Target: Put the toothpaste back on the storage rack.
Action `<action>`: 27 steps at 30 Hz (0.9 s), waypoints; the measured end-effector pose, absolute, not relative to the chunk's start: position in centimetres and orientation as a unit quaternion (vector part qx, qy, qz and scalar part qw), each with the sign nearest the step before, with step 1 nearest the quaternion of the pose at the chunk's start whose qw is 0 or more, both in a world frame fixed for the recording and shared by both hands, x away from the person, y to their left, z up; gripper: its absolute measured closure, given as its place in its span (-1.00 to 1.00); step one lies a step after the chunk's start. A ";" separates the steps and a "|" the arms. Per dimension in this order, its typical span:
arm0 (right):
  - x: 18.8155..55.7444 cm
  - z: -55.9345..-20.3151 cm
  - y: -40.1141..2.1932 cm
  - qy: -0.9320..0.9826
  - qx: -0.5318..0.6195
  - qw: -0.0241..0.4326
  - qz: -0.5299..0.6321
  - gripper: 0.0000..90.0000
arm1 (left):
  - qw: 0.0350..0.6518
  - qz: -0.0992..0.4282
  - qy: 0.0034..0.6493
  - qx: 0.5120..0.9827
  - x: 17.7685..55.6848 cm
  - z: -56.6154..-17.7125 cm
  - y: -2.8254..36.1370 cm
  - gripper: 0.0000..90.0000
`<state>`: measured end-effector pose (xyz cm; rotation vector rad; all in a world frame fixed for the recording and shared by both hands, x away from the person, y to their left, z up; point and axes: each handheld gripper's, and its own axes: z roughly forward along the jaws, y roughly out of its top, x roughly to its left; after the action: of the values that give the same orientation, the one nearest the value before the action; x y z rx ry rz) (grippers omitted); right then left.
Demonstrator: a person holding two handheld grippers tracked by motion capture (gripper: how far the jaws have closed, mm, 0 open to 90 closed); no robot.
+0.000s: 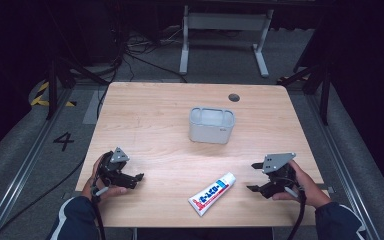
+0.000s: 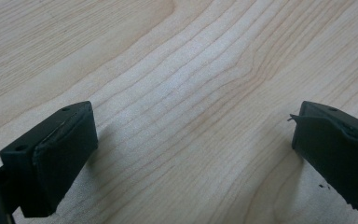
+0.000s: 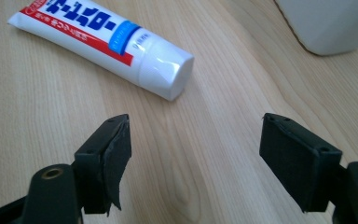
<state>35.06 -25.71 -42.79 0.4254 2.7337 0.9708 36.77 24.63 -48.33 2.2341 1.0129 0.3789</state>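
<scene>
A white tube (image 1: 211, 193) with red and blue print lies flat near the front edge of the wooden table (image 1: 155, 120), cap end toward the right. In the right gripper view the tube (image 3: 107, 39) lies just beyond the jaws, its white cap nearest. My right gripper (image 1: 253, 176) is open at the tube's right, a little apart from it, with nothing between its jaws; the right gripper (image 3: 193, 144) hovers over bare wood. At the front left, my left gripper (image 1: 139, 180) stands open, and the left gripper (image 2: 191, 144) has only wood between its jaws.
A grey-white rectangular container (image 1: 211, 125) stands upright past the table's middle; its corner (image 3: 331, 23) shows at the top right of the right gripper view. A dark round hole cover (image 1: 234, 97) sits near the far edge. Cables and a stand's legs lie on the floor beyond.
</scene>
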 end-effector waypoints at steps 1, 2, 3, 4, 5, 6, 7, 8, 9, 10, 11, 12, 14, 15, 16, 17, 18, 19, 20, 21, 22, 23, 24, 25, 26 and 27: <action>35.1 -42.7 -25.3 0.929 0.139 0.102 0.328 -0.44 | 0.323 0.143 0.387 0.852 36.7 -48.3 24.6 -0.99; 35.1 -42.7 -25.0 0.931 0.132 0.102 0.325 -0.44 | 0.323 0.142 0.386 0.852 36.7 -48.3 24.6 -0.99; 35.1 -42.6 -24.6 0.932 0.127 0.100 0.323 -0.44 | 0.324 0.144 0.385 0.852 36.8 -48.3 24.6 -0.99; 35.1 -42.6 -24.2 0.934 0.120 0.097 0.322 -0.44 | 0.323 0.142 0.386 0.852 36.7 -48.3 24.6 -0.99; 35.1 -42.5 -23.9 0.936 0.114 0.097 0.320 -0.44 | 0.323 0.144 0.385 0.852 36.7 -48.3 24.6 -0.99; 35.1 -42.5 -23.5 0.938 0.107 0.095 0.317 -0.44 | 0.323 0.142 0.386 0.852 36.7 -48.3 24.6 -0.99; 35.2 -42.5 -23.2 0.939 0.103 0.094 0.314 -0.44 | 0.323 0.142 0.386 0.852 36.7 -48.3 24.6 -0.99; 35.2 -42.5 -23.2 0.939 0.103 0.094 0.314 -0.44 | 0.323 0.142 0.386 0.852 36.7 -48.3 24.6 -0.99; 35.2 -42.4 -22.9 0.940 0.098 0.093 0.313 -0.44 | 0.323 0.142 0.386 0.852 36.7 -48.3 24.6 -0.99; 35.2 -42.3 -22.5 0.942 0.092 0.090 0.311 -0.44 | 0.323 0.142 0.386 0.852 36.7 -48.3 24.6 -0.99; 35.2 -42.3 -22.2 0.943 0.087 0.087 0.311 -0.44 | 0.323 0.142 0.386 0.852 36.7 -48.3 24.6 -0.99; 35.2 -42.2 -21.7 0.945 0.078 0.087 0.307 -0.44 | 0.323 0.143 0.386 0.852 36.7 -48.3 24.6 -0.99; 35.2 -42.2 -21.0 0.947 0.068 0.084 0.302 -0.43 | 0.323 0.144 0.385 0.852 36.8 -48.3 24.6 -0.99; 35.2 -42.2 -20.7 0.948 0.063 0.084 0.299 -0.42 | 0.324 0.142 0.386 0.852 36.7 -48.3 24.6 -0.99; 35.2 -42.3 -20.4 0.950 0.054 0.081 0.298 -0.42 | 0.324 0.142 0.386 0.852 36.7 -48.3 24.6 -0.99; 35.2 -42.3 -20.4 0.950 0.054 0.081 0.298 -0.42 | 0.323 0.142 0.386 0.852 36.7 -48.3 24.6 -0.99; 35.2 -42.4 -19.6 0.952 0.044 0.075 0.292 -0.42 | 0.323 0.142 0.386 0.852 36.7 -48.3 24.6 -0.99; 35.2 -42.4 -19.6 0.952 0.044 0.075 0.292 -0.42 | 0.323 0.144 0.385 0.852 36.8 -48.3 24.6 -0.99; 35.2 -42.4 -19.0 0.954 0.036 0.072 0.290 -0.42 | 0.323 0.143 0.386 0.852 36.7 -48.3 24.6 -0.99; 35.2 -42.5 -18.7 0.955 0.029 0.071 0.288 -0.42 | 0.323 0.144 0.385 0.852 36.8 -48.3 24.6 -0.99; 35.2 -42.5 -18.7 0.955 0.029 0.071 0.288 -0.42 | 0.323 0.144 0.385 0.852 36.8 -48.3 24.6 -0.99; 35.2 -42.5 -18.3 0.956 0.026 0.071 0.284 -0.42 | 0.323 0.143 0.386 0.852 36.7 -48.3 24.6 -0.99; 35.2 -42.6 -17.9 0.957 0.018 0.069 0.282 -0.42 | 0.323 0.144 0.385 0.852 36.8 -48.3 24.6 -0.99; 35.2 -42.7 -17.6 0.958 0.015 0.069 0.278 -0.42 | 0.324 0.143 0.386 0.852 36.7 -48.3 24.6 -0.99; 35.2 -42.7 -17.3 0.959 0.009 0.067 0.275 -0.42 | 0.323 0.143 0.385 0.852 36.7 -48.3 24.6 -0.99; 35.2 -42.7 -17.1 0.959 0.006 0.066 0.275 -0.42 | 0.323 0.144 0.385 0.852 36.7 -48.3 24.6 -0.99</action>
<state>35.21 -17.10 -42.72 0.0196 2.8939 0.8283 36.75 24.65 -48.32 2.2366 1.0111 0.3770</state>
